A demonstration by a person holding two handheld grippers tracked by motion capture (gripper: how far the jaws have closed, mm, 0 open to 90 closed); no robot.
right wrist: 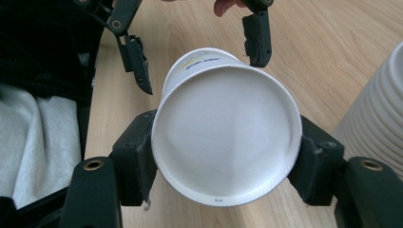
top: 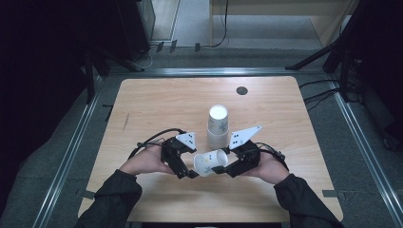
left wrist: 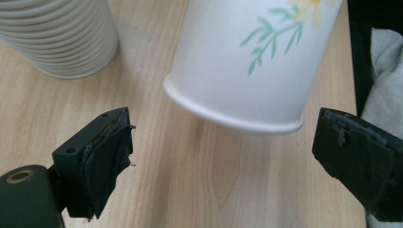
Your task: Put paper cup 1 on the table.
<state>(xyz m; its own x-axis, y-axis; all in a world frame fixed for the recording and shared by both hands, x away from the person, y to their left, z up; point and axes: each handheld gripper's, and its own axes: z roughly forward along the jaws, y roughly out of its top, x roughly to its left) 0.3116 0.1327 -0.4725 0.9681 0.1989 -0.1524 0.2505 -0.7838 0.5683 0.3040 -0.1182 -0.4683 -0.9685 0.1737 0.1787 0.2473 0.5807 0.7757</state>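
Note:
A white paper cup printed with flowers lies on its side in the air near the table's front edge, between both grippers. My right gripper is shut on its base end; in the right gripper view the cup's bottom sits squeezed between the two pads. My left gripper stands open at the cup's mouth end. In the left gripper view its fingers are spread wide on either side of the cup's rolled rim without touching it. A tall stack of nested white cups stands upright just behind.
The wooden table has a small dark round disc near its far edge. The stack of cups stands close to both grippers. Metal rails run along the floor on both sides of the table.

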